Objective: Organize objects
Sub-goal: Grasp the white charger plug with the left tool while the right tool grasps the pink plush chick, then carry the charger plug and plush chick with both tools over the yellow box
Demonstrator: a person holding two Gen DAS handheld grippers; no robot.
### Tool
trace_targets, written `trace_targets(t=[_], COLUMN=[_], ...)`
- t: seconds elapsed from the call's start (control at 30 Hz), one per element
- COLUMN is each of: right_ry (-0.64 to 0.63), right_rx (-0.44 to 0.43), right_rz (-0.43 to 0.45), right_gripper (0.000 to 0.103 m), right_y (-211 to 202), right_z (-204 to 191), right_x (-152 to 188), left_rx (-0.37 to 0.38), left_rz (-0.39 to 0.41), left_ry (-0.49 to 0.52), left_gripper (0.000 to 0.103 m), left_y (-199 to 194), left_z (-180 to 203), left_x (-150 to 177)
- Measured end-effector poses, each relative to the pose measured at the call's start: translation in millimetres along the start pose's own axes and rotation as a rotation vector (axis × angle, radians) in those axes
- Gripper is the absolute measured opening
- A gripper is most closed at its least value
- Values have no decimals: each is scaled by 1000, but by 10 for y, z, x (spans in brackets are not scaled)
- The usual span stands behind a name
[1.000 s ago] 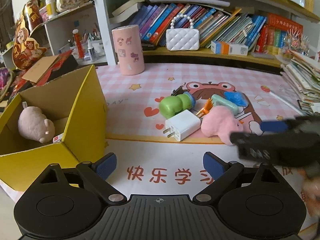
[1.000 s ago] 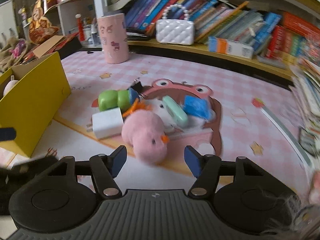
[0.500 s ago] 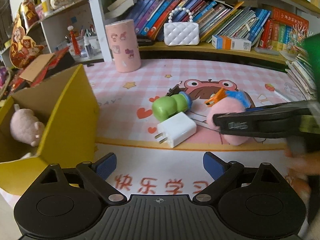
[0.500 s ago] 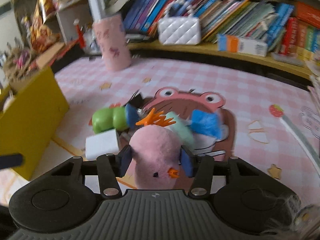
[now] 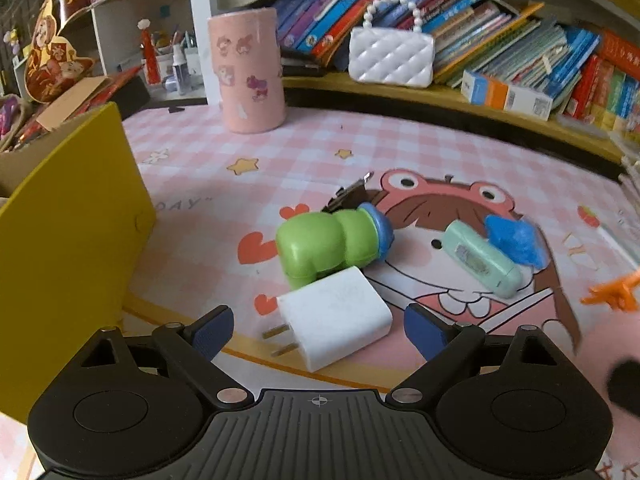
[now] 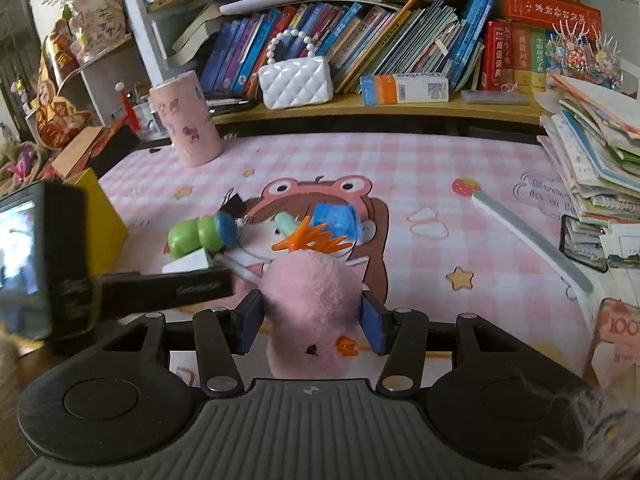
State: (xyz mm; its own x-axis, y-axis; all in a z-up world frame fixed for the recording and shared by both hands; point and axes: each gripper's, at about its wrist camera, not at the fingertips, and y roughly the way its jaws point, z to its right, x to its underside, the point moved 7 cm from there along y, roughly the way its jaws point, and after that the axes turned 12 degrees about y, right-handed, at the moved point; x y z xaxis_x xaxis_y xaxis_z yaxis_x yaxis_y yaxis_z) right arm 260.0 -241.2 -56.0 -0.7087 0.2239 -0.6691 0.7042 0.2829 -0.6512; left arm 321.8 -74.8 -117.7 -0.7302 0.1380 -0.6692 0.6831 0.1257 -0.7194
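The right gripper (image 6: 310, 322) is clamped on a pink plush toy (image 6: 314, 300): its 2 blue-padded fingers (image 6: 249, 322) press into the toy's sides, and the toy's small orange beak faces the camera. An orange hair claw clip (image 6: 308, 240) sits just behind the plush. The left gripper (image 5: 318, 326) stands wide open with nothing held; a white plug charger (image 5: 334, 320) lies on the mat between its 2 blue pads, touching neither. With the charger as landmark: a green toy bottle with a blue cap (image 5: 330, 244) touches its far side, a black binder clip (image 5: 348, 196) lies beyond that bottle, a mint green case (image 5: 482, 258) lies to its right, and a crumpled blue piece (image 5: 514, 238) touches the far end of that case. A yellow cardboard box (image 5: 68, 224) stands to the charger's left. Further behind the charger, a pink cylinder with cartoon stickers (image 5: 252, 70) stands upright on the pink checked mat (image 5: 400, 148), and a white quilted purse with a pearl handle (image 5: 390, 58) sits on the bookshelf. Readable writing: "DAY" printed on the mat, and "100" on a pink banknote (image 6: 618, 328) at the right edge of the right wrist view.
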Motion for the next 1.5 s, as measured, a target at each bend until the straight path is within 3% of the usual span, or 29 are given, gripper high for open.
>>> trace_targets(t=[0.1, 0.13, 0.3, 0.5, 0.77, 1.2, 1.5], right_ry=[0, 1, 9, 22, 15, -20, -78], right_rx=[-2, -2, 4, 28, 50, 82, 60], right_rz=[-8, -10, -9, -22, -52, -78, -88], right_gripper=[49, 49, 49, 49, 49, 49, 49], right_y=[-32, -45, -109, -150, -280, -600, -741], right_z=[8, 11, 43, 97, 10, -340, -875], right_x=[50, 64, 117, 210, 446, 870, 1184], left_rx=[-4, -2, 20, 112, 216, 270, 263], left_rz=[-3, -8, -15, 34, 61, 87, 105], left_ry=[-3, -3, -17, -23, -31, -3, -33], left_gripper=[81, 71, 70, 70, 71, 71, 71], left_y=[57, 77, 42, -343, -943, -1535, -1754], left_z=[25, 32, 20, -17, -105, -370, -821], left_x=[9, 14, 31, 16, 261, 791, 1112])
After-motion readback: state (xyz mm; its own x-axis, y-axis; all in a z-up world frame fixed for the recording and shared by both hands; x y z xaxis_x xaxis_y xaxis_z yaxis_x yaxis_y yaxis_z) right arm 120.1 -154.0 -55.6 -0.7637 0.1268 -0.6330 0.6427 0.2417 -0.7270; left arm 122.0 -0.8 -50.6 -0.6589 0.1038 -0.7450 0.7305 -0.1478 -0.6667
